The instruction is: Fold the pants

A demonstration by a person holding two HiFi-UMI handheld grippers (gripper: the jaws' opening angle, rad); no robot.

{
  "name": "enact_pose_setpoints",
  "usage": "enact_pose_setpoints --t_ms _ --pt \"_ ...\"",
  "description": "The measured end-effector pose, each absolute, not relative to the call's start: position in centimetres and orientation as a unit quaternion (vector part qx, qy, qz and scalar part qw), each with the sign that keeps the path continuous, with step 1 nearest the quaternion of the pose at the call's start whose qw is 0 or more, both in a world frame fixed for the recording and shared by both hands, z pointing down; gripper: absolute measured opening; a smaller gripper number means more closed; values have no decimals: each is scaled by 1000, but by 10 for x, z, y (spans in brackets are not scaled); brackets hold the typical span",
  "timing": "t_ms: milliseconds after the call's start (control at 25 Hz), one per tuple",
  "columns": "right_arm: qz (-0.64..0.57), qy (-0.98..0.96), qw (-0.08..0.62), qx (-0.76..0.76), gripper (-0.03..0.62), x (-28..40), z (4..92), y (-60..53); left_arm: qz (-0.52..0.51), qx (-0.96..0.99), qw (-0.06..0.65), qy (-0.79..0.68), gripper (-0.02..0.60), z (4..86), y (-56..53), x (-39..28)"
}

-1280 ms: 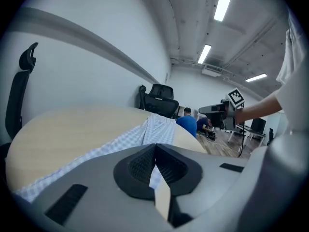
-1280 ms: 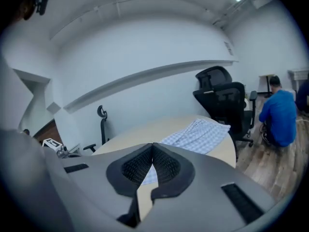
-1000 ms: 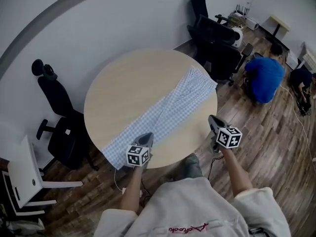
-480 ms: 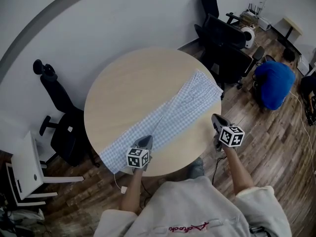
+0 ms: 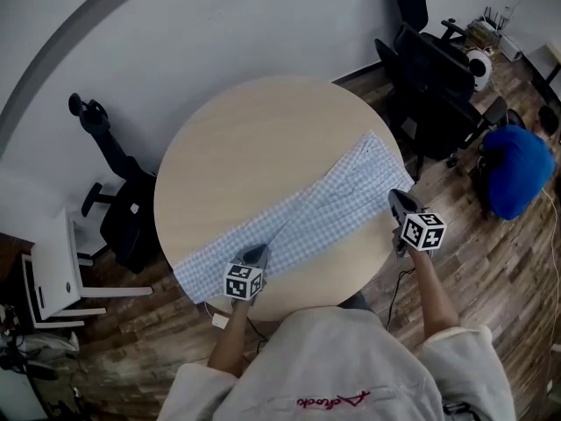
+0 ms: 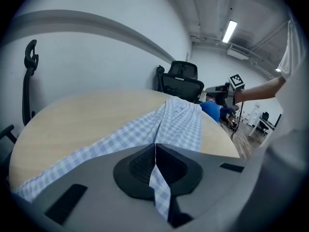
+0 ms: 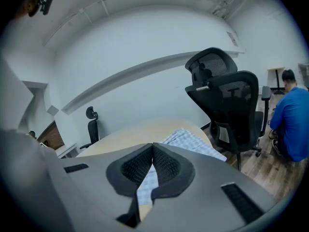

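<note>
Blue-and-white checked pants [image 5: 307,217] lie stretched diagonally across the round wooden table [image 5: 254,139], legs at the near left and waist at the far right. My left gripper [image 5: 256,253] is at the near edge of the legs, shut on a fold of the fabric. In the left gripper view a strip of pants [image 6: 161,190] hangs pinched between the closed pads of that gripper [image 6: 155,146]. My right gripper [image 5: 396,198] hovers at the table's right rim beside the waist, jaws shut with nothing in them. In the right gripper view, the right gripper [image 7: 153,144] faces the waist end [image 7: 188,139] just ahead.
Black office chairs stand at the left [image 5: 118,217] and beyond the table at the upper right [image 5: 438,68]. A person in a blue top [image 5: 517,169] crouches on the wooden floor at the right. White furniture [image 5: 53,270] stands at the far left.
My right gripper has swung from off the table's near right side up to the waist end of the pants. My left gripper has sunk a little, still holding the fabric.
</note>
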State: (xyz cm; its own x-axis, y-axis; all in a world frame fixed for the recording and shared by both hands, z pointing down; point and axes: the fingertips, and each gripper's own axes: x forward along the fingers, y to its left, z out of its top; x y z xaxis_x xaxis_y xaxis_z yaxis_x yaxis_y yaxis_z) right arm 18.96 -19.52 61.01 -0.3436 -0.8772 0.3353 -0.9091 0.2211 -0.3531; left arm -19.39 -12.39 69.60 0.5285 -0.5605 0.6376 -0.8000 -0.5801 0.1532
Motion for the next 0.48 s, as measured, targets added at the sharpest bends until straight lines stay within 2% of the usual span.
enact_pose_setpoints --t_ms 240,360,480 --pt "243 -819 77 514 31 188 625 -247 374 831 182 -370 34 717 -125 -179" --pt "208 -851 137 462 31 183 627 -272 443 813 157 -342 35 733 -120 -177" --pt "163 -883 226 379 32 174 636 -294 480 793 152 -342 35 738 -124 -182"
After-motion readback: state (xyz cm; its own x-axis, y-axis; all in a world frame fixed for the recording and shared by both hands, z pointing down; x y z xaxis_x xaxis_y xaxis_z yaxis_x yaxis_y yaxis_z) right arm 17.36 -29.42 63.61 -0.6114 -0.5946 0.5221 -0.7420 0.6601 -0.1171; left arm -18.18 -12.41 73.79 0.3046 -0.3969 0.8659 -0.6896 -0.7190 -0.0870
